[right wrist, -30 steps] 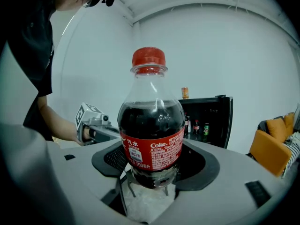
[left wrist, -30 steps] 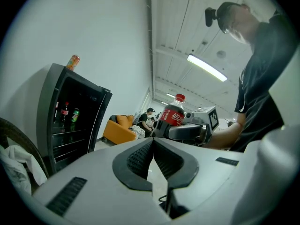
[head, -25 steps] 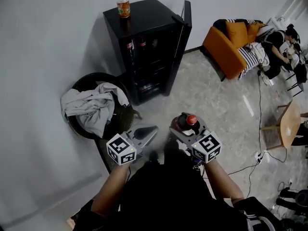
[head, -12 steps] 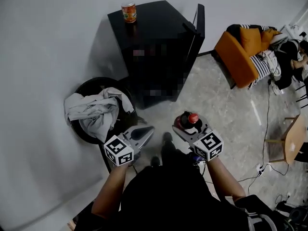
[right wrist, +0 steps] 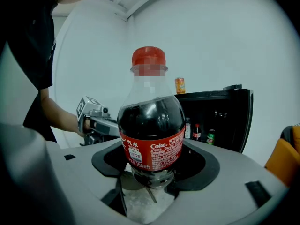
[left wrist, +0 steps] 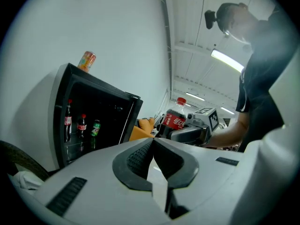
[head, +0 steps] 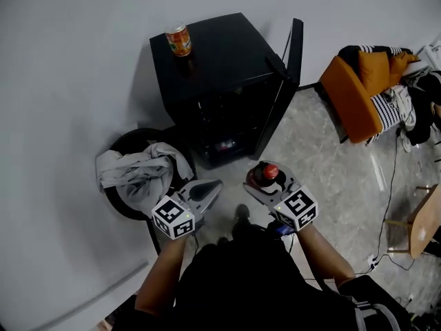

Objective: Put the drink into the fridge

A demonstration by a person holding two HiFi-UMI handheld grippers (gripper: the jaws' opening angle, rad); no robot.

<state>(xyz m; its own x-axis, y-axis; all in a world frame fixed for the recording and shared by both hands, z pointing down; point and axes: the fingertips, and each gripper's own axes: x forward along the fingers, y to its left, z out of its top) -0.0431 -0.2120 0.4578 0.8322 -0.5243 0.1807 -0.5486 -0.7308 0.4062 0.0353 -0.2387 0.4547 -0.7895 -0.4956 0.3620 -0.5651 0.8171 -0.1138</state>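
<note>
Right gripper view: cola bottle (right wrist: 151,125) stands clamped upright within right claw (right wrist: 151,170).

A can (head: 179,40) stands on the fridge (head: 227,57), at its left rear corner; bottles (left wrist: 81,127) stand inside the fridge; its door (head: 292,61) hangs open at the right; a basket (head: 138,135) lies front-left of it; an armchair (head: 358,95) to its right; the drink (head: 266,173) before it.

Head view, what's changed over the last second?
The person has stepped closer to the fridge, which now sits lower in the picture. Unchanged: right gripper shut on the cola bottle, left gripper shut and empty, fridge door open, can on top.
</note>
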